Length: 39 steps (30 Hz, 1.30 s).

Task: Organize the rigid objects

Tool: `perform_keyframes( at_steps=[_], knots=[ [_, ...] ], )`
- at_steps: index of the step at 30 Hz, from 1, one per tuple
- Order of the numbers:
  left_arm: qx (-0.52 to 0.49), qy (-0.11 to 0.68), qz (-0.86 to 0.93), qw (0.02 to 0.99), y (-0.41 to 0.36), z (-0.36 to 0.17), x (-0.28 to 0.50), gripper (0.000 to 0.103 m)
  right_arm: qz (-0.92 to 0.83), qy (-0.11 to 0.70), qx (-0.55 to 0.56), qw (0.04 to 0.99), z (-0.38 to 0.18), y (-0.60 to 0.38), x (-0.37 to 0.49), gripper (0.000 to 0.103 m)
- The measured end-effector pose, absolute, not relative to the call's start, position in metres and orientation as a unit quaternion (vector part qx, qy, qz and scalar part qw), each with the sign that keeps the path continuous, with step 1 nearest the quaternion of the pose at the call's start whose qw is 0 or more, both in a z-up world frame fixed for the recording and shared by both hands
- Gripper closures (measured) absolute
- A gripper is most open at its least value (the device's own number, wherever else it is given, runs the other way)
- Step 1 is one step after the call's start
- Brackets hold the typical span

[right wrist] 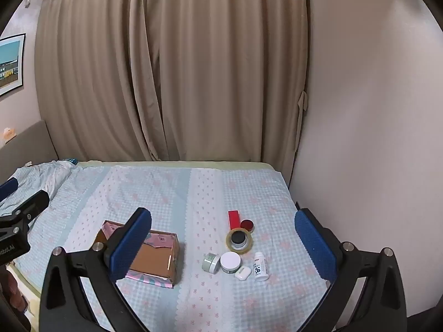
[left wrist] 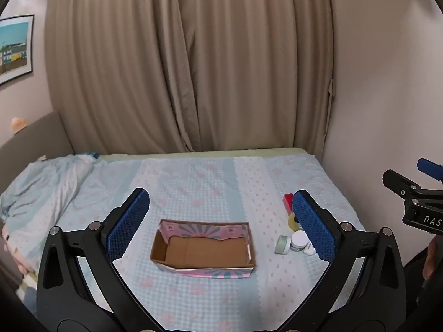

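I have a small cluster of rigid items [right wrist: 238,251] lying on the bed toward its right edge, near the foot-side wall: a red flat box [right wrist: 234,219] farthest from me, a red-lidded pot [right wrist: 247,225] just beside it, a tape ring [right wrist: 239,240] with a black-capped jar standing inside it, then a green jar [right wrist: 209,262], a white-lidded jar [right wrist: 230,261], a white earbud case [right wrist: 243,273] and a small white bottle [right wrist: 260,269] nearest me. The red box runs lengthwise away from me; the bottle stands upright.

The open cardboard box [left wrist: 203,249], empty as far as I can see, sits well apart to the left of the cluster, its long axis across my view.

My right gripper [right wrist: 223,249] has its fingers spread wide with nothing between them, and the cluster lies straight ahead and below them. My left gripper [left wrist: 221,225] is equally wide and empty, framing the cardboard box. I judge the right hand nearer the items, the left nearer the box.

The bed wears a pale blue checked sheet [right wrist: 166,193] with pink motifs, a rumpled duvet [left wrist: 41,185] at the left end. Beige curtains [right wrist: 166,69] hang behind, plain wall to the right, a framed picture [left wrist: 15,49] on the left wall.
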<state>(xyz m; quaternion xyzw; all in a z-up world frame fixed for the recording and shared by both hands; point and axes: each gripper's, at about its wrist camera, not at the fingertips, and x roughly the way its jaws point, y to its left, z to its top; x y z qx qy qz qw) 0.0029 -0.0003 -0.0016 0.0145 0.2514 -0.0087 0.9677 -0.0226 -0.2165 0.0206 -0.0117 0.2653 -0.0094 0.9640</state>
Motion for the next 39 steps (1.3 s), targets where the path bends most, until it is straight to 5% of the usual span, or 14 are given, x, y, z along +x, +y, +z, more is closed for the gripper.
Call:
perform_keyframes(
  at_steps=[39],
  knots=[
    [-0.013,0.256,0.017,0.966,0.005,-0.004,0.011,0.001,0.004,0.264,-0.017,0.964,0.021,-0.215,-0.017,0.0]
  ],
)
